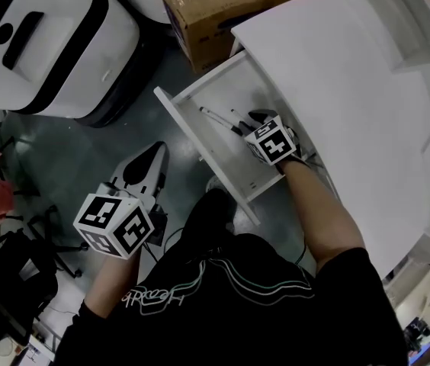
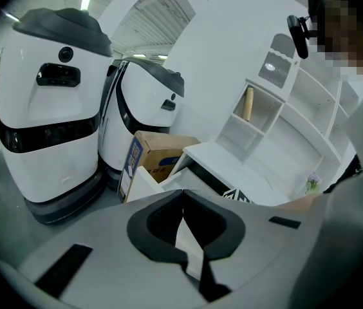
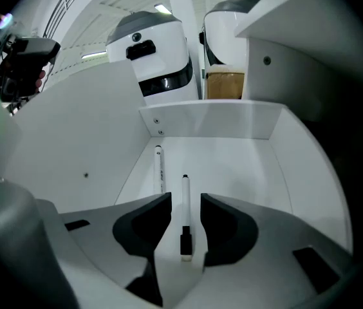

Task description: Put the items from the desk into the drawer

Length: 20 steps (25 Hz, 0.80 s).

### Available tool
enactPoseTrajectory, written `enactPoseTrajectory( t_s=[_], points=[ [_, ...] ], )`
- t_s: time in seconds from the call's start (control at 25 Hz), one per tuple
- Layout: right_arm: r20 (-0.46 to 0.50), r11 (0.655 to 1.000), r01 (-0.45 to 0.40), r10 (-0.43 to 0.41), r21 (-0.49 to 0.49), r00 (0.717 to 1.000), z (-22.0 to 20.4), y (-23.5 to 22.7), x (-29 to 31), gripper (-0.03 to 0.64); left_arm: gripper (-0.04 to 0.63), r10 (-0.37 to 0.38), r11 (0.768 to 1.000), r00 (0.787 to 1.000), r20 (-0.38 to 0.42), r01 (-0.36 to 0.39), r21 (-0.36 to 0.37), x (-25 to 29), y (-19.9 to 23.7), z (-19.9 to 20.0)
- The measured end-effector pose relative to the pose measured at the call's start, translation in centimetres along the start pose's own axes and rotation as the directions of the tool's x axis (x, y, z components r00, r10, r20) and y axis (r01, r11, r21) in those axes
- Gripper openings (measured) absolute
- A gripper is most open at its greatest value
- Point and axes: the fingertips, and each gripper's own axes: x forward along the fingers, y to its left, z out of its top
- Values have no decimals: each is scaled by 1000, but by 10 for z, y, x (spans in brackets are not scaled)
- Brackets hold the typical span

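Open white drawer, black-capped marker on its bottom, a second pen just beside it

Legible words, brands or numbers: none. Signs: black-and-white square markers on the marker cube of the left gripper, two faces showing, well left of the drawer; one such marker on the marker cube of the right gripper, over the drawer's inside. Cardboard box, just behind the drawer: blue print on its side, too small to read; blurred in the left gripper view as well. White pen, by the drawer's left wall: dark print along the barrel, illegible. Black shirt, nearer than the drawer: pale cursive lettering, not decipherable.
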Motion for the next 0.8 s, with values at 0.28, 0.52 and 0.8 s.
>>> enactPoseTrajectory(
  t_s=[0.28, 0.52, 0.8],
  points=[
    [269, 995, -42, 16, 91, 963, 25, 49, -114, 141, 20, -42, 999, 999, 29, 41, 25, -29, -50, -10],
    [502, 982, -92, -3, 164, 865, 27, 107, -260, 126, 20, -149, 986, 988, 42, 145, 84, -73, -128, -27],
    [660, 989, -98, 0, 112, 751, -8, 197, -408, 96, 20, -300, 939, 952, 54, 285, 190, -151, -230, -47]
  ],
)
